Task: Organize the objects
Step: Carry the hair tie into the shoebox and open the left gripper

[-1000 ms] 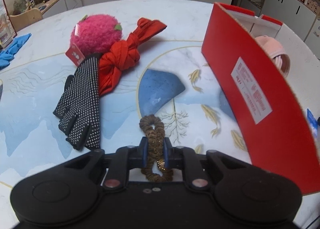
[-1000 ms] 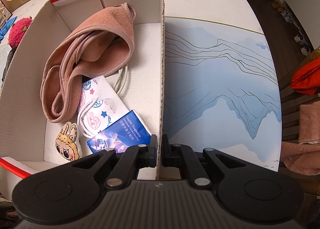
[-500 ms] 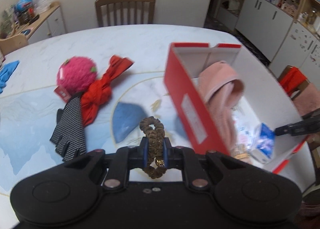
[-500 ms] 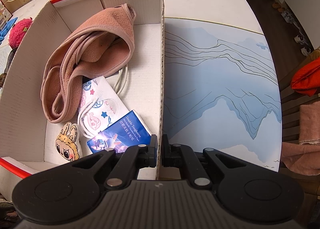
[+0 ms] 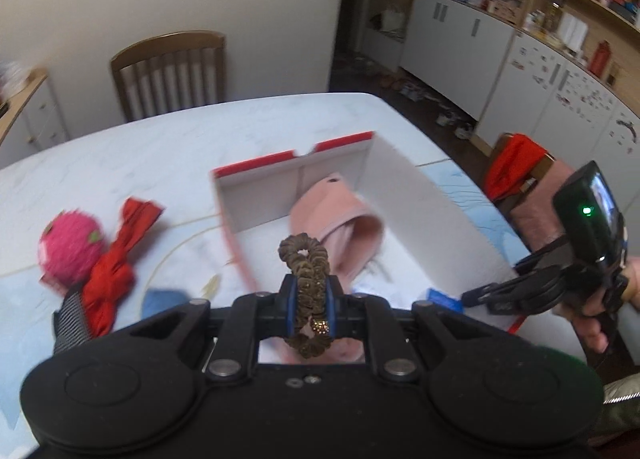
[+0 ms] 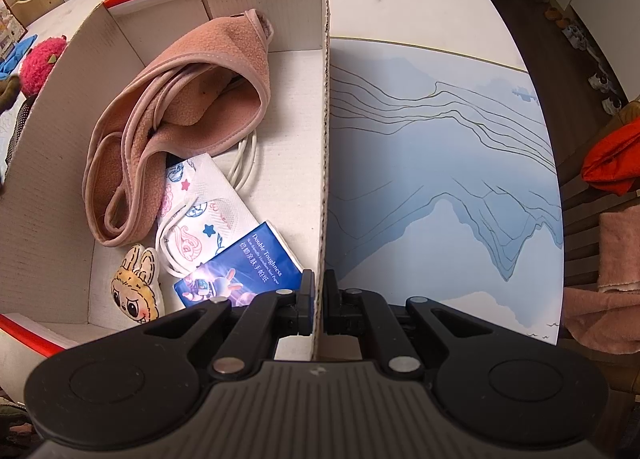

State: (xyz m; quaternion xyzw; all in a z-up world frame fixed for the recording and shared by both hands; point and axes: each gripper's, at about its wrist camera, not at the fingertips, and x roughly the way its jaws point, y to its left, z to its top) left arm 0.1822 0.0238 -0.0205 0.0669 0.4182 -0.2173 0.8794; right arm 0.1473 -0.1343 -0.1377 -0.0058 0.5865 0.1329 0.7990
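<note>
Left wrist view. Red-and-white cardboard box (image 5: 256,199): stiff, light, ahead of the jaws; right gripper (image 6: 316,299) clamps its thin side wall. Pink fleece band (image 5: 340,219): soft, inside. Brown ruffled scrunchie (image 5: 306,279): light, springy, pinched mid-loop by left gripper (image 5: 310,311); likely drops cleanly.
</note>
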